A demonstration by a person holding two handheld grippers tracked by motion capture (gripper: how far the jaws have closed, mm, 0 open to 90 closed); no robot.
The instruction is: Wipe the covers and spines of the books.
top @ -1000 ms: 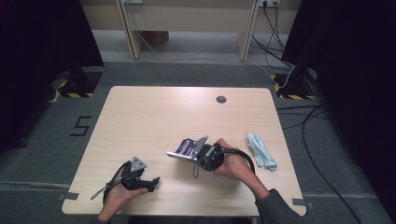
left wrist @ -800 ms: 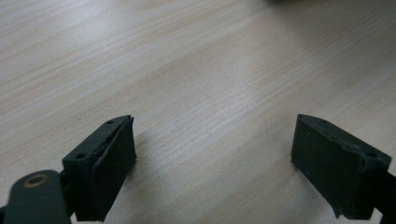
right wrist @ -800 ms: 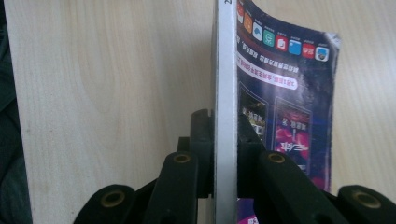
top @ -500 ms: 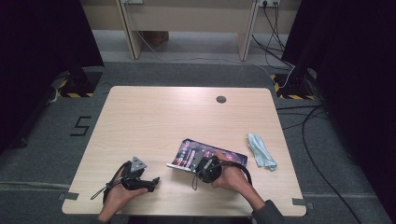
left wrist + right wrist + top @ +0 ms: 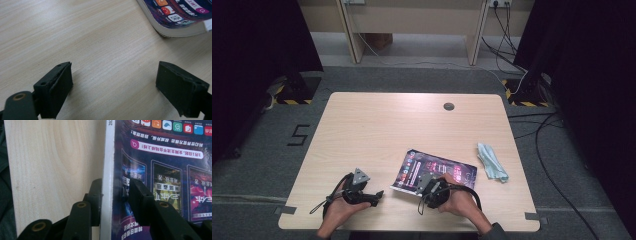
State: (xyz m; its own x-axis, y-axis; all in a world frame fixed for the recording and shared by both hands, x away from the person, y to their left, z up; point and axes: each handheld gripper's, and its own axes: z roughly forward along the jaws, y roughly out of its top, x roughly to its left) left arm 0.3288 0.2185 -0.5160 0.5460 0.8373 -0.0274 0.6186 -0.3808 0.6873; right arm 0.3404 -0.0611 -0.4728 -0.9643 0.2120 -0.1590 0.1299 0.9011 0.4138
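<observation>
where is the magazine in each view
high view: the magazine lies flat on the table, right of centre near the front edge, by the right gripper.
left gripper view: its corner sits at the top right.
right gripper view: its cover takes up the right side, its edge between the jaws.
shared landmark: the pale wood tabletop.

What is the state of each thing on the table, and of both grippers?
Book: closed, flat on the table.
Cloth: crumpled, lying apart from the book.
Left gripper: open, empty, over bare wood.
Right gripper: jaws just opening, astride the book's edge, one pad off the cover.
</observation>
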